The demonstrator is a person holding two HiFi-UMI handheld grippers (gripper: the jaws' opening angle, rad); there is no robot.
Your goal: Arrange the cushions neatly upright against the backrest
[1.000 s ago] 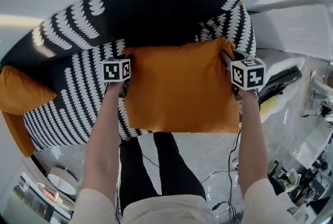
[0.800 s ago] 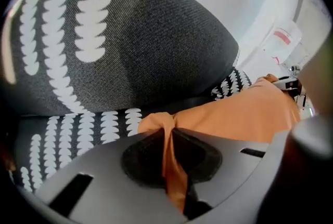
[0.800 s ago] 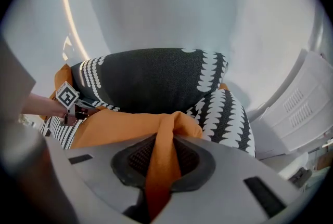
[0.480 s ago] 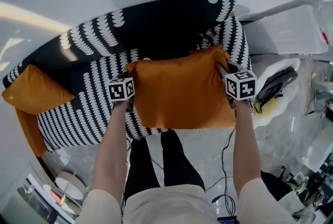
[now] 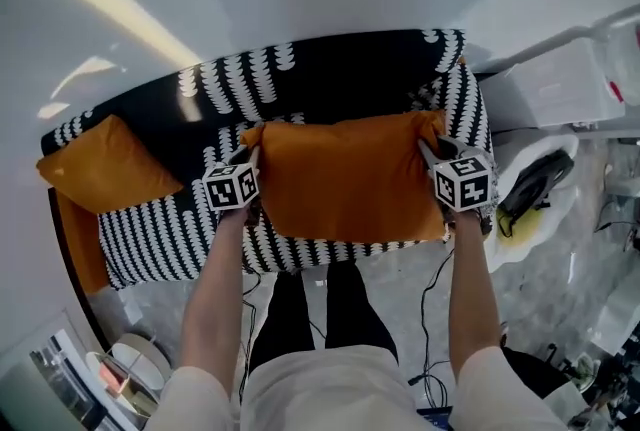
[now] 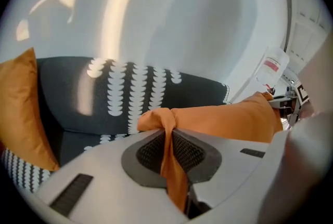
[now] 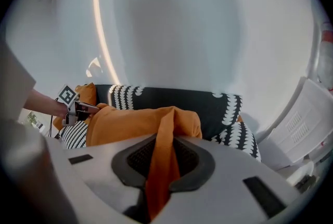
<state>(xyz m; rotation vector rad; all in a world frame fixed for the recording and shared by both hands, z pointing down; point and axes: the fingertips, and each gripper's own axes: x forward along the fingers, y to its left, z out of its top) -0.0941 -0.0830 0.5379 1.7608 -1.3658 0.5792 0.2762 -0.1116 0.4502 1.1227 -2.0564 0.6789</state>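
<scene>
The left tongs point(image 6: 169, 140) and right tongs point(image 7: 160, 153) are each clenched on an upper corner of the orange cushion point(image 5: 350, 177), which hangs between them over the sofa seat point(image 5: 160, 231), before the backrest point(image 5: 330, 84). Keep both corners level, set its lower edge on the seat, then lean it back. Both forearms point(image 5: 215, 289) reach forward, parallel, tongs angled downward.

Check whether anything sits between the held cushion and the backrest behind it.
Nothing visible: the left tongs and right tongs grip the cushion's corners; the backrest behind it is bare, the second cushion leaning at the sofa's left end.
</scene>
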